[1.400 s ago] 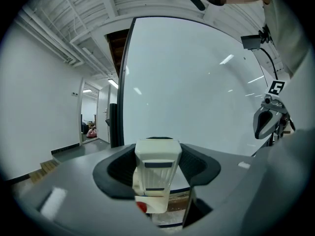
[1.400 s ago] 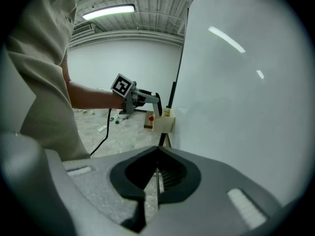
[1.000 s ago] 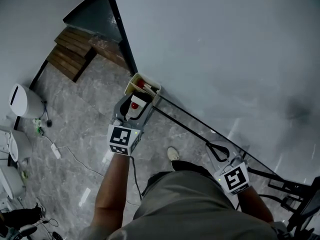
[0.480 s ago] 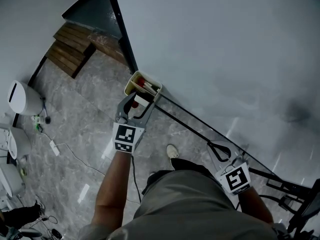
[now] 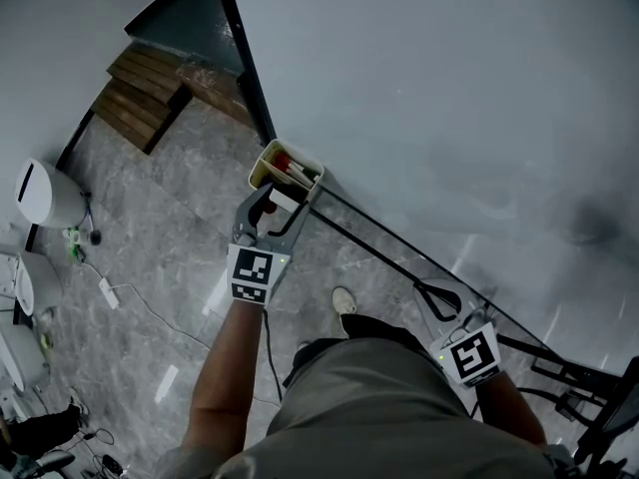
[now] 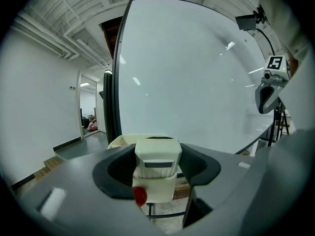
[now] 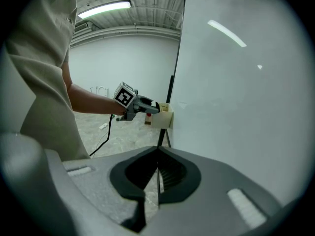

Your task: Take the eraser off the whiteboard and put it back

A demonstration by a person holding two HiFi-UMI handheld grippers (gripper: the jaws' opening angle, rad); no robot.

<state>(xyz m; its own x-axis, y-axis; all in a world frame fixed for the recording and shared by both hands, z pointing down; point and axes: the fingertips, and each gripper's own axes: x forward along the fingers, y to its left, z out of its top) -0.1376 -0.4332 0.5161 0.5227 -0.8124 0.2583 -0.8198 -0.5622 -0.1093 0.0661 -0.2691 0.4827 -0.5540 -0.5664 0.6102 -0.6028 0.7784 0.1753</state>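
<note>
While clamped, eraser (image 6: 156,168) beside tray (image 5: 259,167) rim.

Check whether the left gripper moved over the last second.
Yes, slightly: the left gripper, holding the eraser, edged closer to the tray at the whiteboard's corner.

A grey, marble-veined tiled floor (image 5: 170,257) spreads below. It carries a brown slatted wooden platform (image 5: 140,103) in the far corner, a white rounded appliance (image 5: 45,198) at the left edge, and a white cable with a power strip (image 5: 110,297) trailing over the tiles. Plain white walls (image 6: 39,112) rise to a white ribbed ceiling (image 6: 74,18), an open doorway (image 6: 91,107) gives onto a further lit room, and a long fluorescent tube (image 7: 106,8) glows overhead.
</note>
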